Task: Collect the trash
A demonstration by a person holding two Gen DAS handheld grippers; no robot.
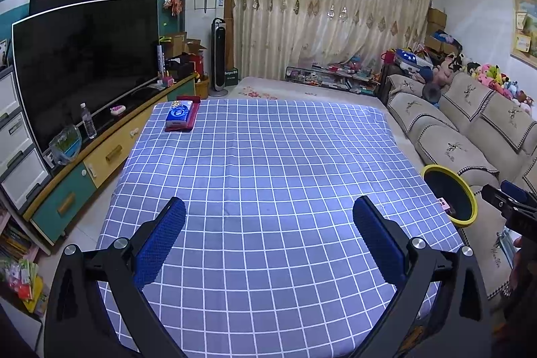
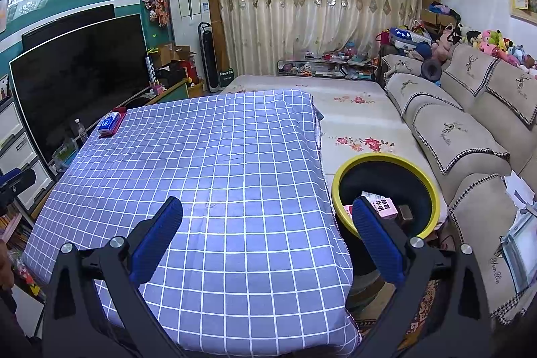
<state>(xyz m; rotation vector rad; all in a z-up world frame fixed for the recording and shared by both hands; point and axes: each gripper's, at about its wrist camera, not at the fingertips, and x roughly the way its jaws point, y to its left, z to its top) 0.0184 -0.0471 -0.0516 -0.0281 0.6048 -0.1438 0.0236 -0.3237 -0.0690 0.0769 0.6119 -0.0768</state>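
Beside the table at about 3 o'clock from our right gripper (image 2: 268, 237) stands the trash bin (image 2: 433, 187), a round tub with a bright yellow rim and a dark inside. We count two pieces of trash lying in it: a pink and white carton (image 2: 381, 203) printed with red characters, and a small brownish box (image 2: 406, 213) touching it on the 3 o'clock side; the right finger hides part of the carton. In the left wrist view the same bin (image 1: 468, 190) shows at 3 o'clock past the table edge, with only a sliver of pink carton (image 1: 443, 203) visible at its near lip. Both claws are spread wide and hold nothing: our left gripper (image 1: 268, 237) hangs over the blue checked tablecloth (image 1: 268, 156), and the right one straddles the cloth's right edge, one blue pad over the cloth and the other over the bin. On the tablecloth we count one tissue pack (image 1: 179, 113), blue and white, resting on one dark red tray (image 1: 188, 126) at the far corner, around 11 o'clock. Off the table at 9 o'clock, one clear plastic bottle (image 1: 88, 120) stands upright on the TV cabinet (image 1: 110, 153).
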